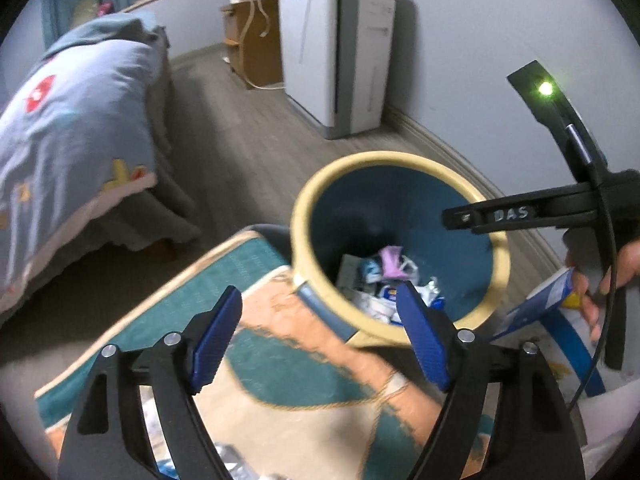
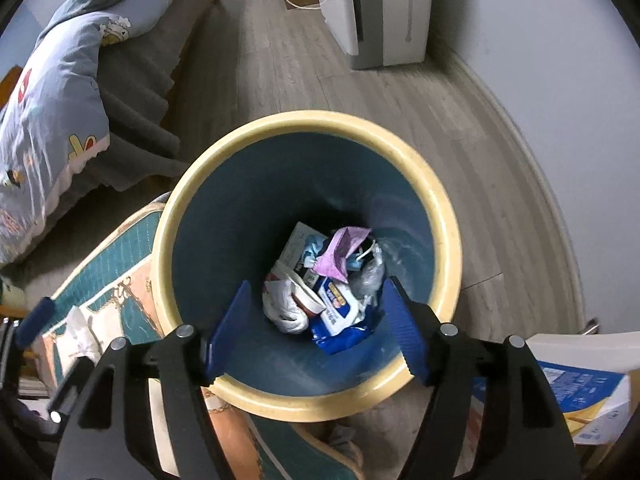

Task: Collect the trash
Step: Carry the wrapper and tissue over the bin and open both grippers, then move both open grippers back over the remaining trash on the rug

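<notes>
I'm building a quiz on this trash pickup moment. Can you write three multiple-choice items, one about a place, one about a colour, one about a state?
1. Where does the purple paper lie?
A. on the rug
B. inside the bin, on top of the trash
C. on the bed

2. What colour is the bin's rim?
A. pale yellow
B. red
C. black

3. How is the right tool over the bin?
A. shut on a wrapper
B. shut and empty
C. open and empty

Answers:
1 B: it rests on the pile at the bin's bottom.
2 A: a cream-yellow ring tops the dark blue wall.
3 C: its blue fingers stand wide apart with nothing between them.
</notes>
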### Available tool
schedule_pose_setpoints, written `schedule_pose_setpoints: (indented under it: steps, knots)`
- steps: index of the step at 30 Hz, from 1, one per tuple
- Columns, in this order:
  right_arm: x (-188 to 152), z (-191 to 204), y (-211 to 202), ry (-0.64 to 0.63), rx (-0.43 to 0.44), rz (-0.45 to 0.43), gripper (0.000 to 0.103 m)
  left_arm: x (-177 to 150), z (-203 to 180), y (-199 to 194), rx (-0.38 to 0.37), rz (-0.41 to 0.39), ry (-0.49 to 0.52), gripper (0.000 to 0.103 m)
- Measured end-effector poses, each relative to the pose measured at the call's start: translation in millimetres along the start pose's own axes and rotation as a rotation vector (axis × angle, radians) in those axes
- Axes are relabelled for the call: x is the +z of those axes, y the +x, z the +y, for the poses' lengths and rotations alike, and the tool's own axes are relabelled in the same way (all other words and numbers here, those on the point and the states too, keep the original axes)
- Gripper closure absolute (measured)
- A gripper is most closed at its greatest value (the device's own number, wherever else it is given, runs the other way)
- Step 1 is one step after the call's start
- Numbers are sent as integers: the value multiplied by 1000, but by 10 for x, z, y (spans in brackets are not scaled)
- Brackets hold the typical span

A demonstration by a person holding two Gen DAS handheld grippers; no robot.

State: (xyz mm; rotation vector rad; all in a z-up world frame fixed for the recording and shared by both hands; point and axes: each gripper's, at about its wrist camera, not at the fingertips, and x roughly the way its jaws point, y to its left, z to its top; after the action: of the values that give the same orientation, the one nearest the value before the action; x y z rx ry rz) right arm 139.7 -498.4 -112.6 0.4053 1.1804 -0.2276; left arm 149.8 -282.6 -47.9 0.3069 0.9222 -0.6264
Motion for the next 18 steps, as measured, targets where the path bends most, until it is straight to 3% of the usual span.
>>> schedule_pose_setpoints:
  steps: [9, 18]
  knots:
    - [-102, 291, -374, -124, 0, -41, 30, -274, 375, -613, 66, -27, -74, 18]
    - [-392, 815, -839, -275, 37, -87, 28, -843, 970, -1437, 171, -33, -168, 14]
